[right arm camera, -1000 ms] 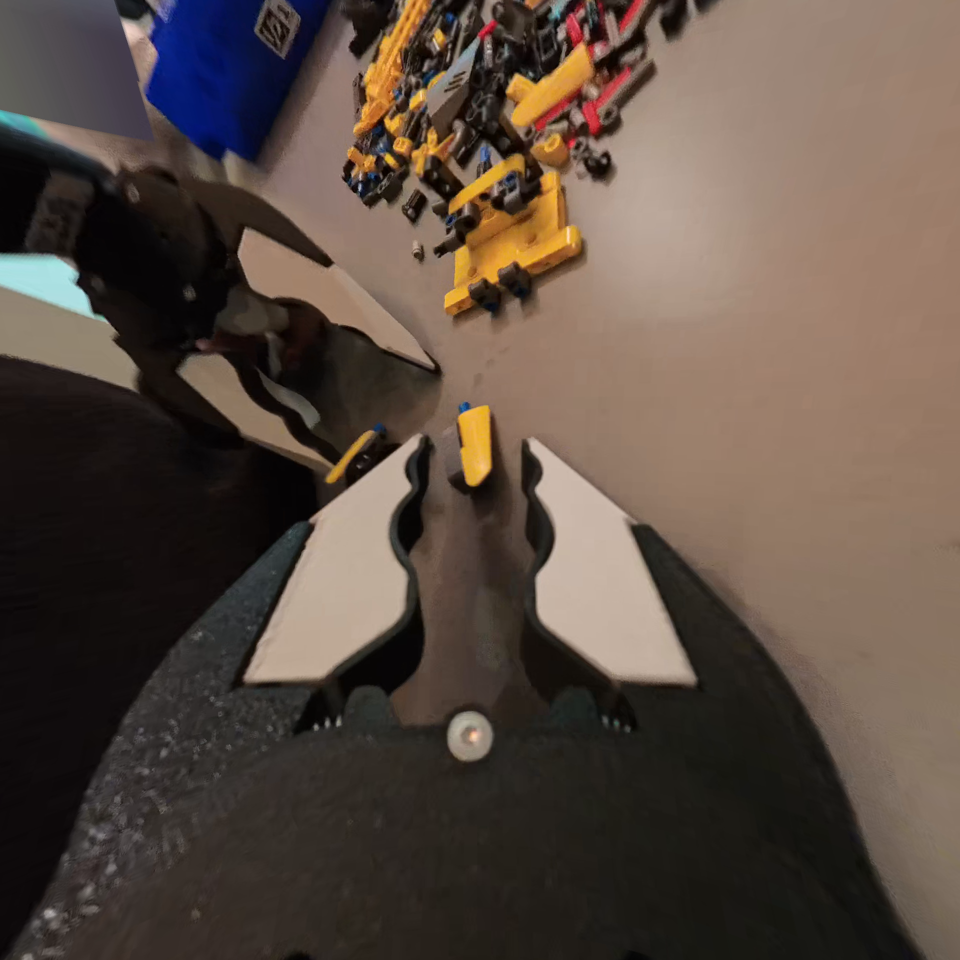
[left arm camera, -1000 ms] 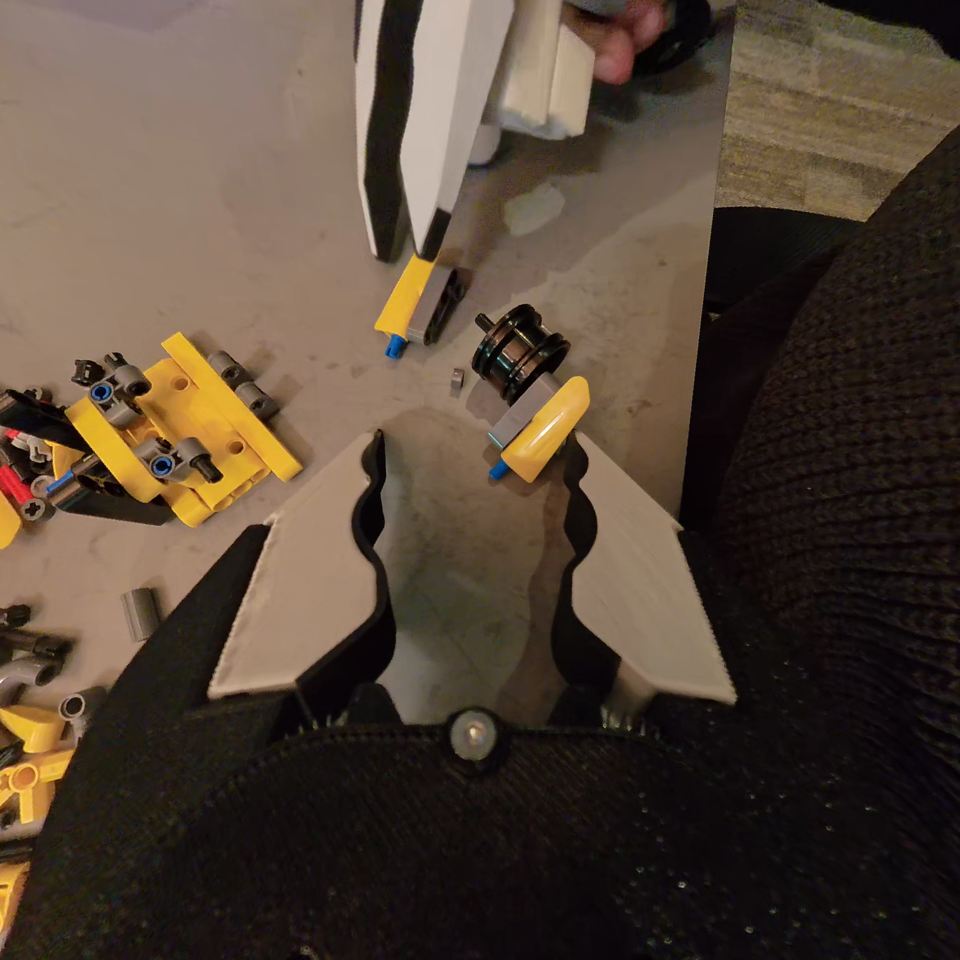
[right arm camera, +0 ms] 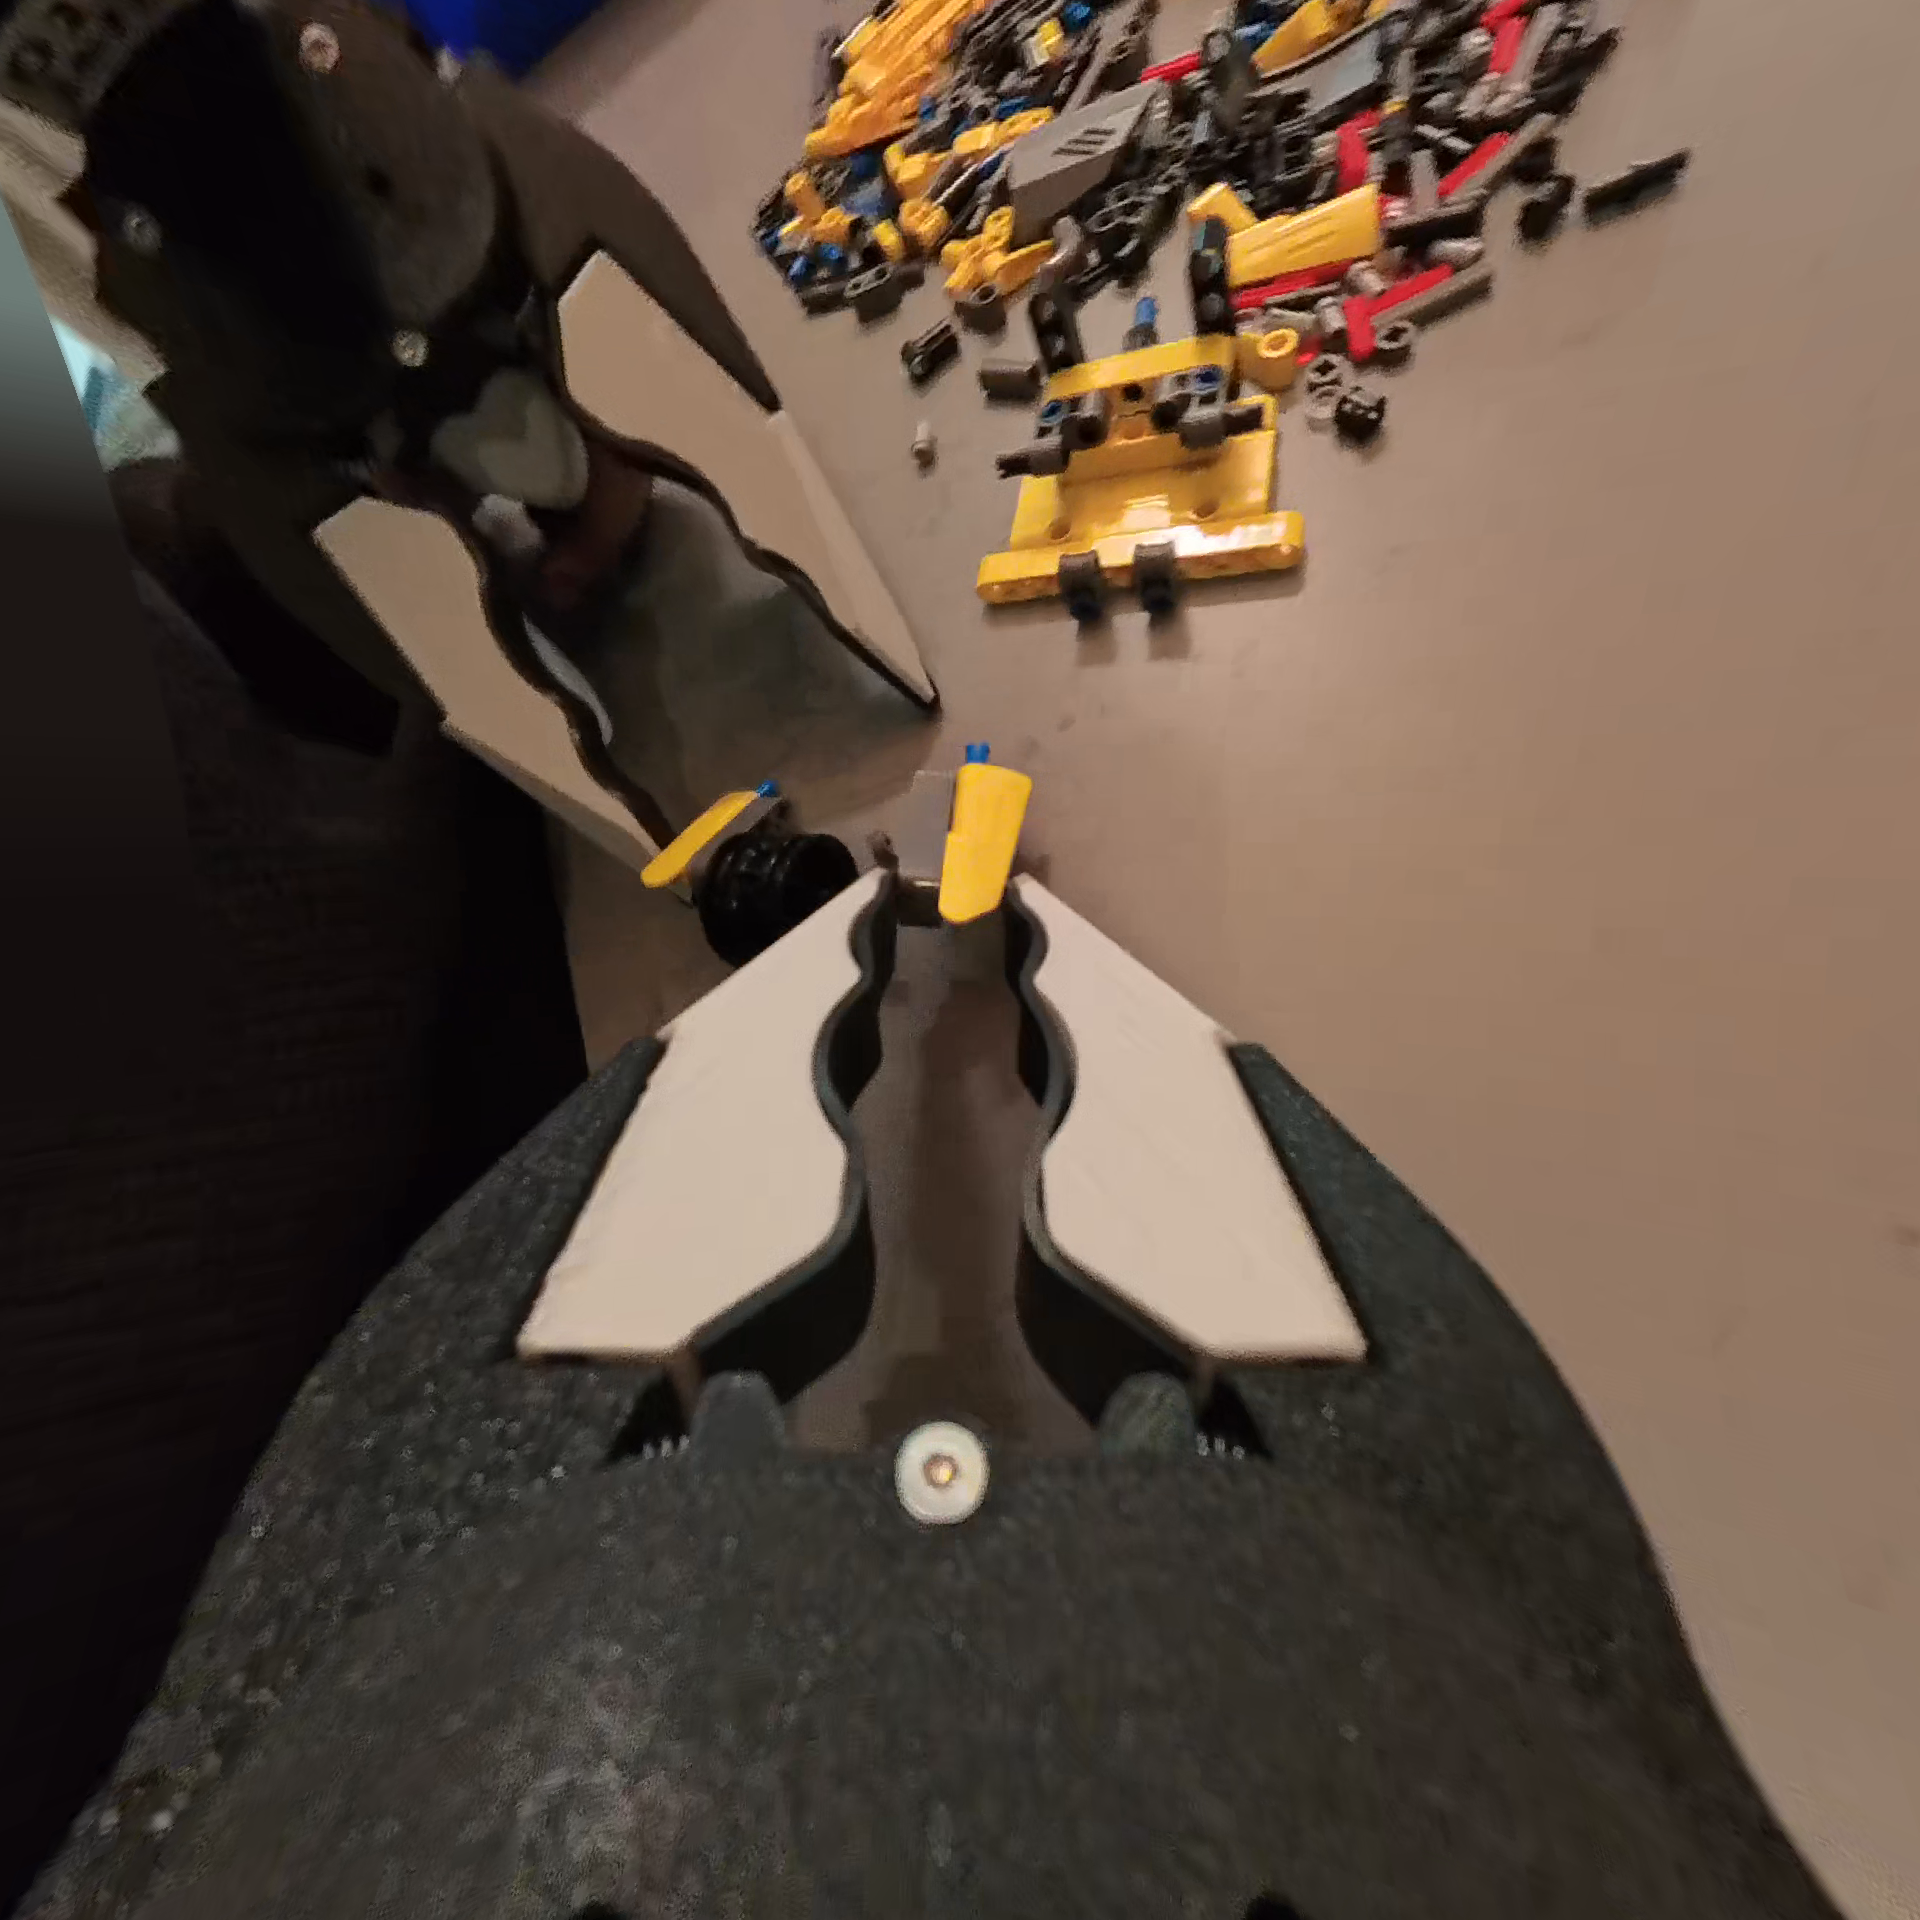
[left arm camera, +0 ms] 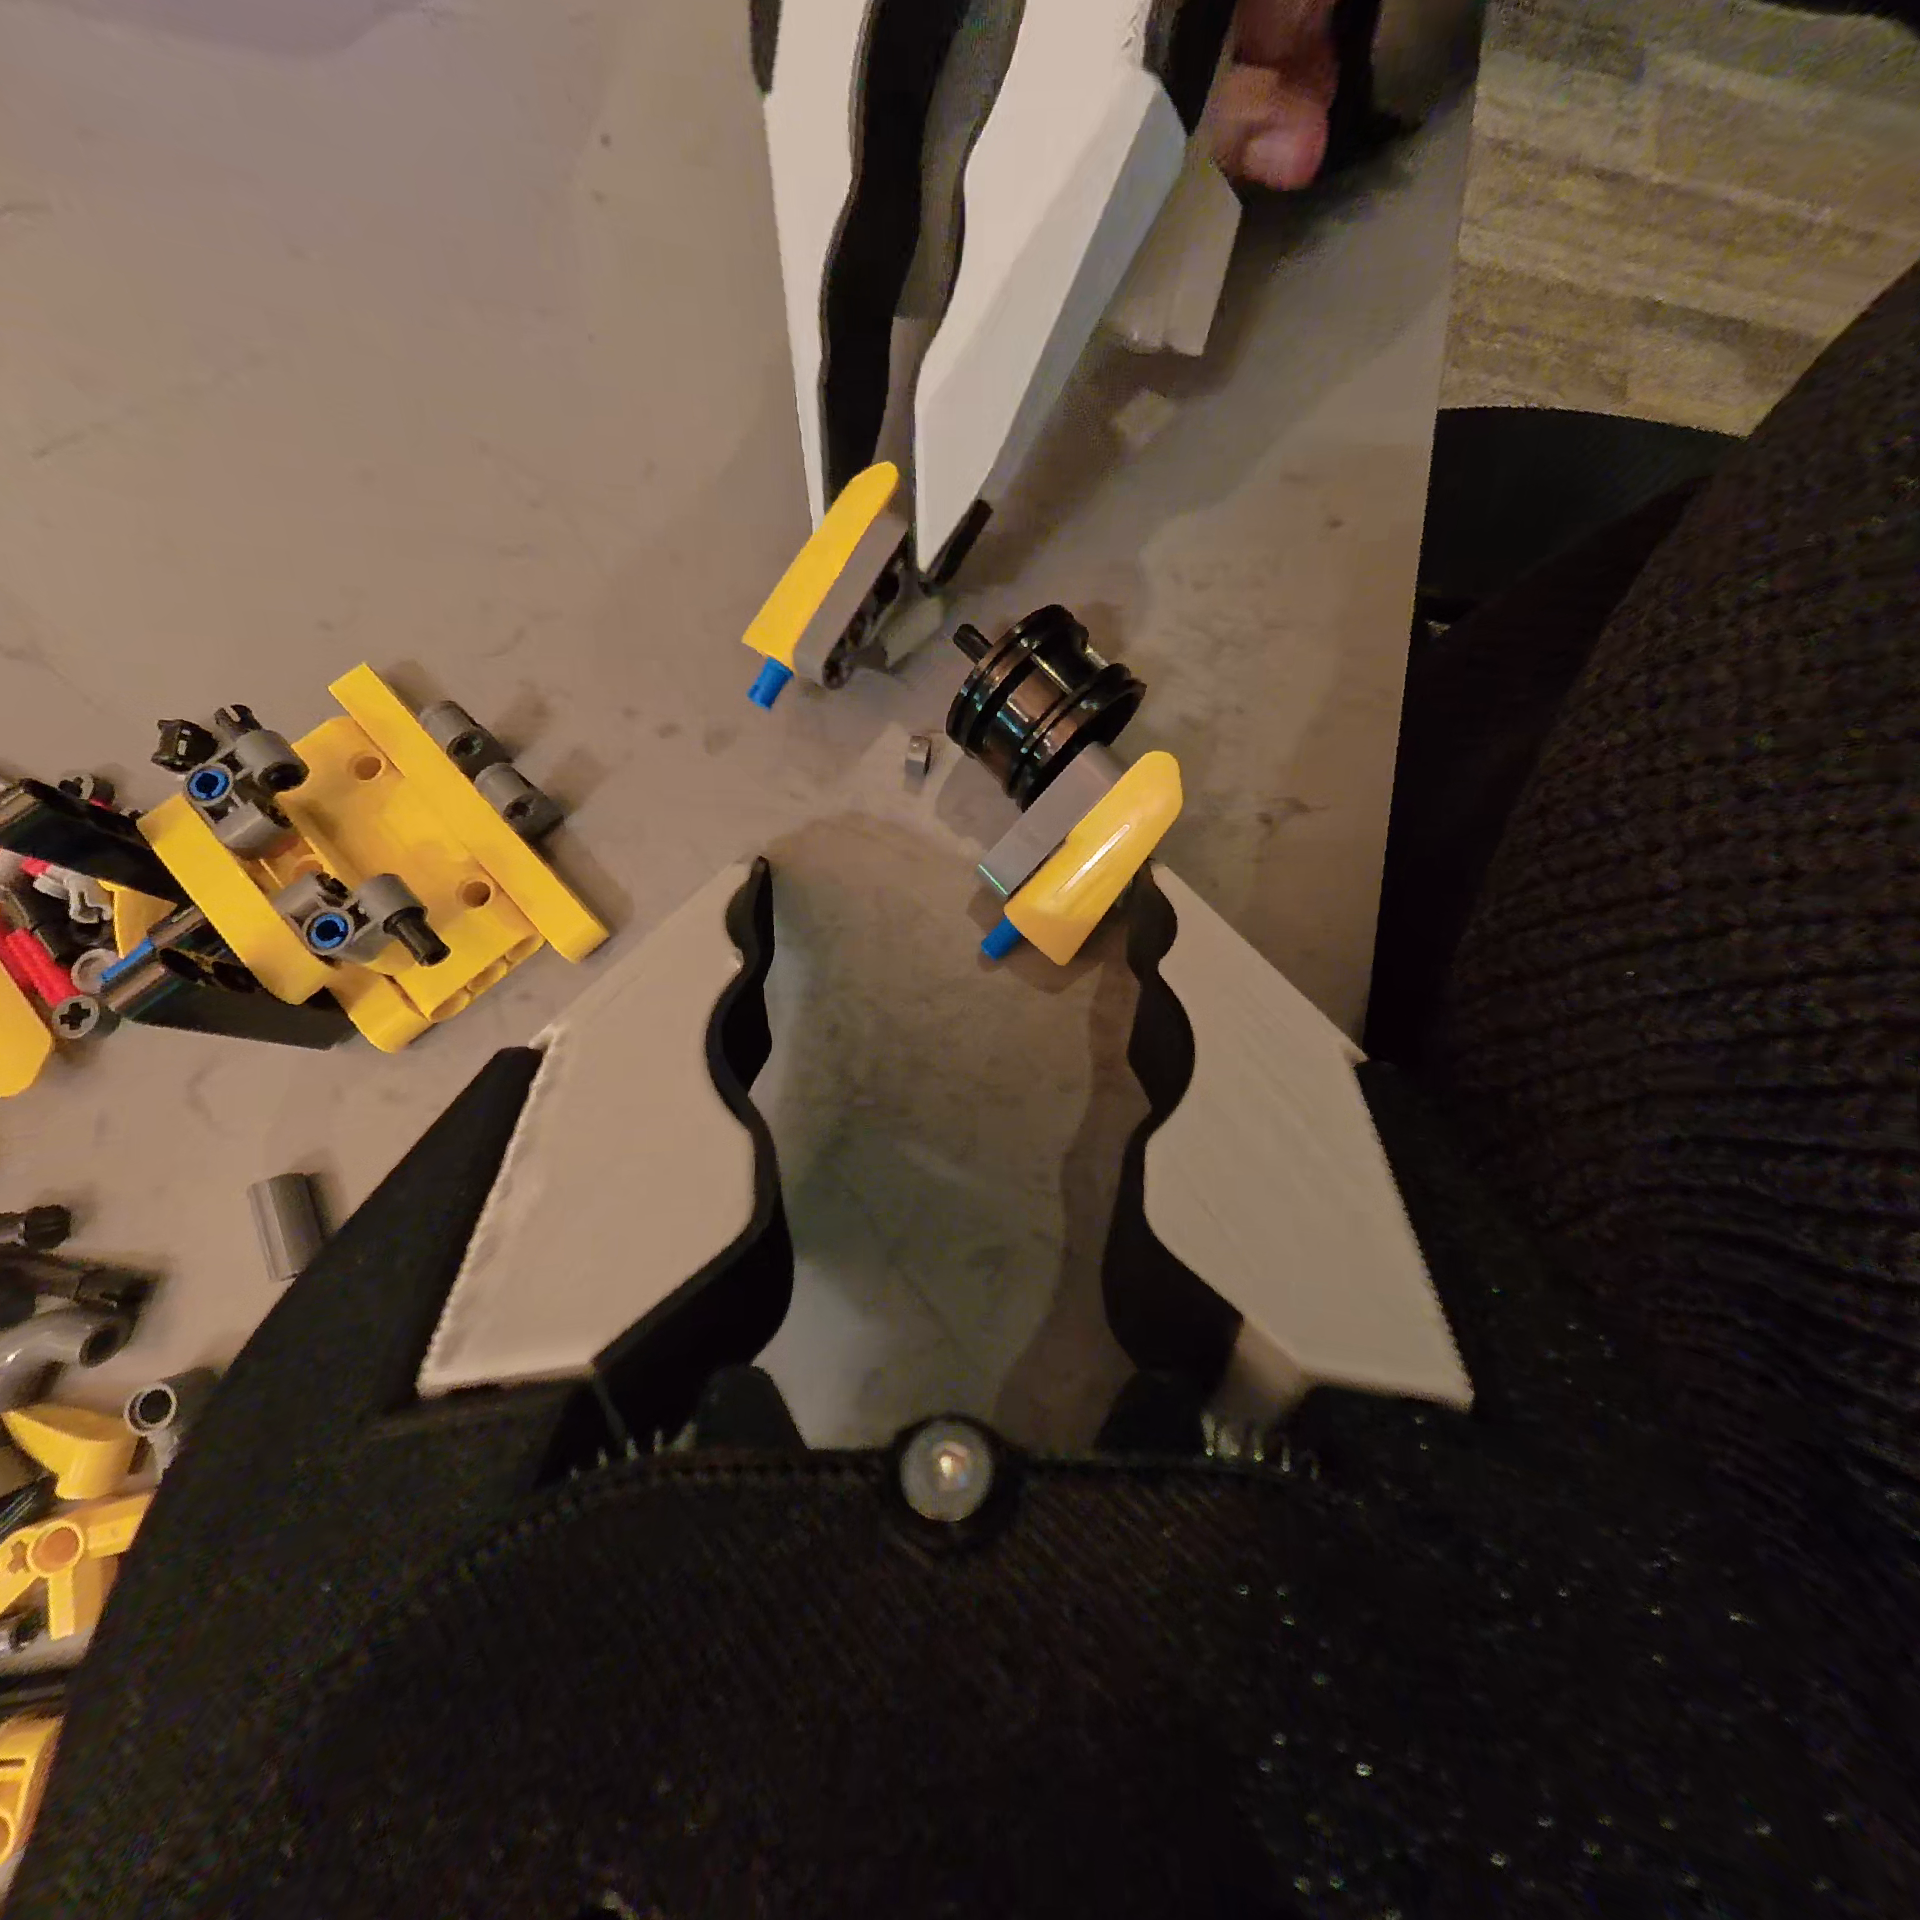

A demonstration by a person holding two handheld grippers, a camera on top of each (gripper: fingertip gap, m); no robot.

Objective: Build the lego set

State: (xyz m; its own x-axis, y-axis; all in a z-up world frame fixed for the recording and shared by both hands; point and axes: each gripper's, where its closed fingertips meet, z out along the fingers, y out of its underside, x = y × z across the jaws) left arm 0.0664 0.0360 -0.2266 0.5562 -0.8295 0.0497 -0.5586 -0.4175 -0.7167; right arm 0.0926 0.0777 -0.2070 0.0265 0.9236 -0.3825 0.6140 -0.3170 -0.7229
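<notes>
My right gripper (right arm camera: 951, 883) is shut on a small yellow and grey piece with a blue pin (right arm camera: 977, 847), held at its fingertips low over the grey table. In the left wrist view it reaches in from the top (left arm camera: 894, 520) with that piece (left arm camera: 831, 571). My left gripper (left arm camera: 945, 894) is open and empty. A second yellow and grey piece (left arm camera: 1086, 862) lies just by its right fingertip, with a black wheel hub (left arm camera: 1039, 691) behind it. The right wrist view shows the left gripper (right arm camera: 790, 769) open, beside that second piece (right arm camera: 707, 831) and the hub (right arm camera: 779, 883).
A yellow built assembly (left arm camera: 374, 862) (right arm camera: 1143, 499) lies to the left of the left gripper. A pile of loose yellow, red and black parts (right arm camera: 1195, 156) lies beyond it. The table edge (left arm camera: 1403, 727) runs close on the right, with a dark knitted sleeve (left arm camera: 1662, 935) past it. Tip to tip, the grippers are about 6 cm apart.
My right gripper has narrowed its jaws onto the yellow and grey piece, which now sits between the tips. The left gripper and the second piece have not moved.
</notes>
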